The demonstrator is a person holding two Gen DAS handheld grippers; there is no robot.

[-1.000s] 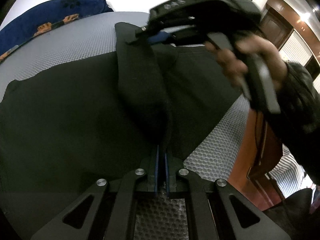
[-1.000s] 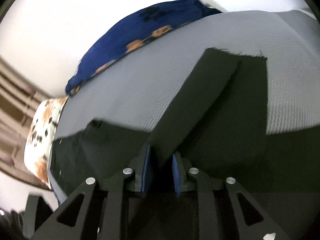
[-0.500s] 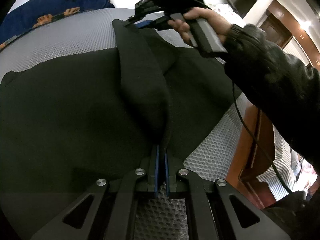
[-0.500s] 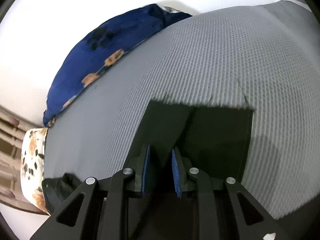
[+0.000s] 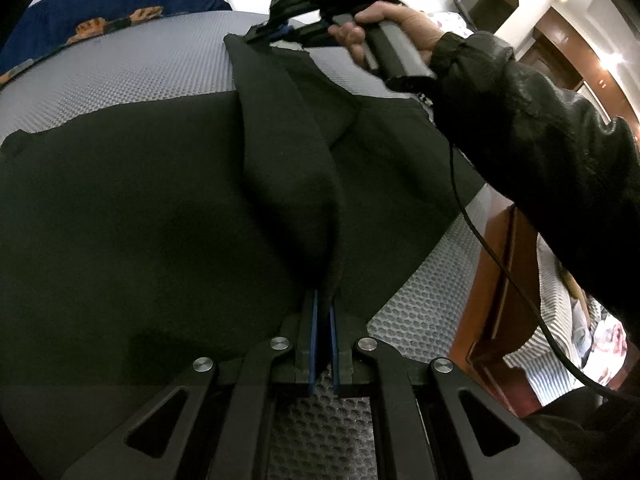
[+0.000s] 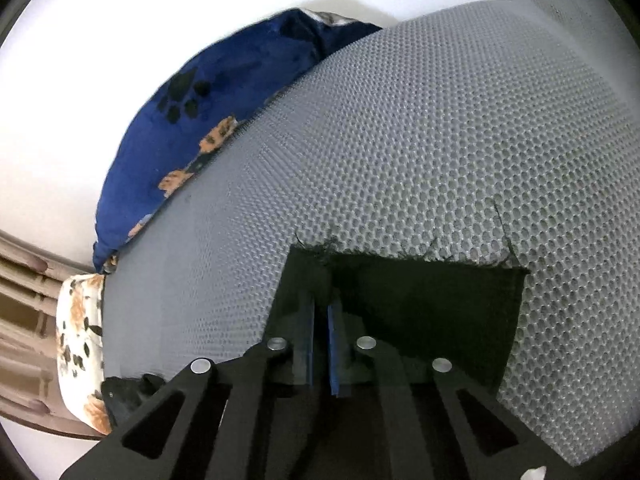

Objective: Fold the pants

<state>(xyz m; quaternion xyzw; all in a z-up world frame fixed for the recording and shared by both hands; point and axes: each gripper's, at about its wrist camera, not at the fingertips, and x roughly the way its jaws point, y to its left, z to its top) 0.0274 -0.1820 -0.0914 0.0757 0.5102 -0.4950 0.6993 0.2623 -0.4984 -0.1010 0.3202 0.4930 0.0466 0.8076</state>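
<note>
Two grippers, both clamped on the pants point(image 5: 140, 208). Left gripper point(image 5: 323, 304) sits nearest in its own view, blue pads pinched together on a raised ridge of black cloth. That ridge runs away from the pads as a thick rolled fold, widening mid-span, then narrowing toward the far end. Rest of the pants lies flat and spread on the grey honeycomb mat point(image 5: 120, 68), matte black, no visible creases other than the ridge. Mat edge shows at right, with a wooden frame point(image 5: 492, 300) beside it.

At the far end of the ridge, the right gripper point(image 5: 272, 38) holds the cloth's frayed hem corner, a hand point(image 5: 384, 24) in a black sleeve point(image 5: 540, 128) on its handle, cable point(image 5: 480, 240) trailing down.

Right wrist view: right gripper point(image 6: 322, 304) jaws have just been closing; pads now nearly together with a thin bunch of black cloth between them at the hem. Hem edge is ragged, loose threads showing, lying flat on the mat to the right of the pads. Beyond: bare mat, then a blue paw-print pillow point(image 6: 208, 116) against the white wall, a floral pillow point(image 6: 78, 344) at left.
</note>
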